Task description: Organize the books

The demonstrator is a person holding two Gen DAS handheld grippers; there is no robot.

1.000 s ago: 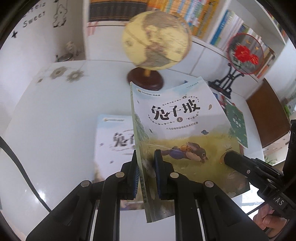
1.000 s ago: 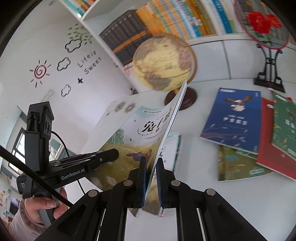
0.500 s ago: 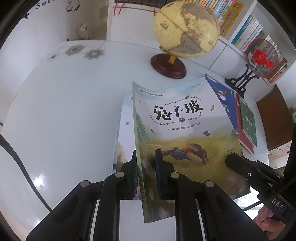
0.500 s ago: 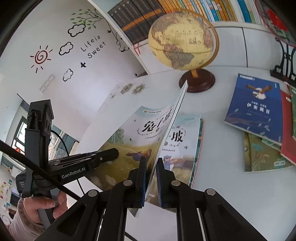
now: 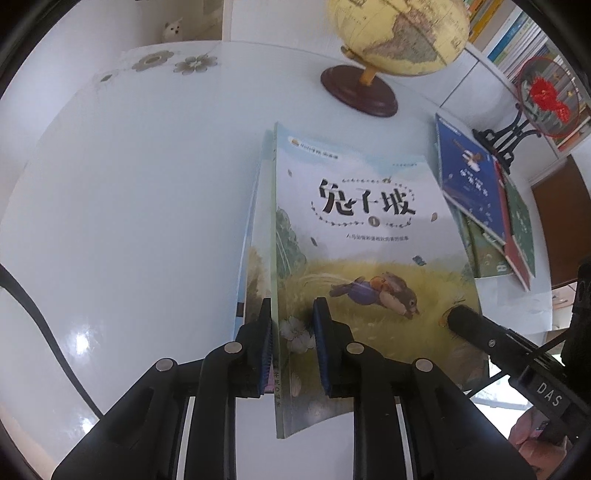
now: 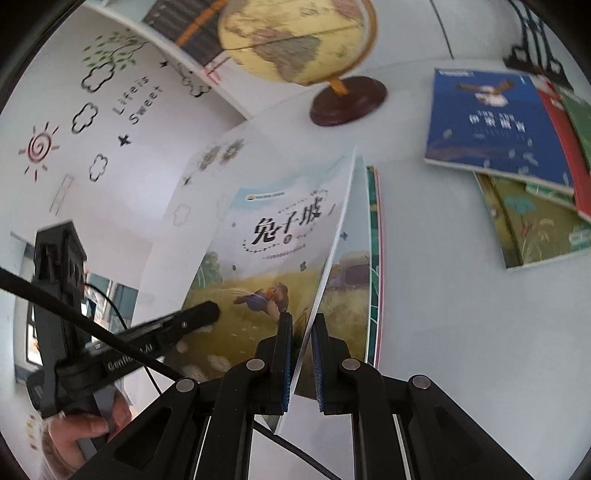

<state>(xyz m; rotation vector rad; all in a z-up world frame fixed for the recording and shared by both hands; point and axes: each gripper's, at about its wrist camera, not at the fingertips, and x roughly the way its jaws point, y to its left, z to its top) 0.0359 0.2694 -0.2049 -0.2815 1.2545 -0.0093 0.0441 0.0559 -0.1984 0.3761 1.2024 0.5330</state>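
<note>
The rabbit book (image 5: 354,236) is held off the tabletop (image 5: 140,206) by both grippers at once, directly above a second book (image 6: 360,280) of the same series that lies flat in front of the globe (image 5: 397,35). The left gripper (image 5: 293,347) is clamped on its spine edge near the bottom; the right gripper (image 6: 303,354) is clamped on the opposite, page-side edge, also near the bottom.

The step in hand looks like laying this book down onto the one below so the two stack squarely. To do it well, lower both sides together so the cover does not twist, and line the spine up with the lower book's left edge, which shows just beyond it in the left wrist view. Bring the far end down first, then release one side at a time so the book does not slide. How close the two books already are I cannot judge well, as the fisheye bends everything.

The book is a thin paperback with a pale sky-blue cover, large black Chinese title characters, a small numeral 1 beneath them and a rabbit in a blue jacket running over yellow grass. It flexes slightly between the two grips. A loose pile of books (image 5: 476,184), blue on top, lies to the right of the globe.
</note>
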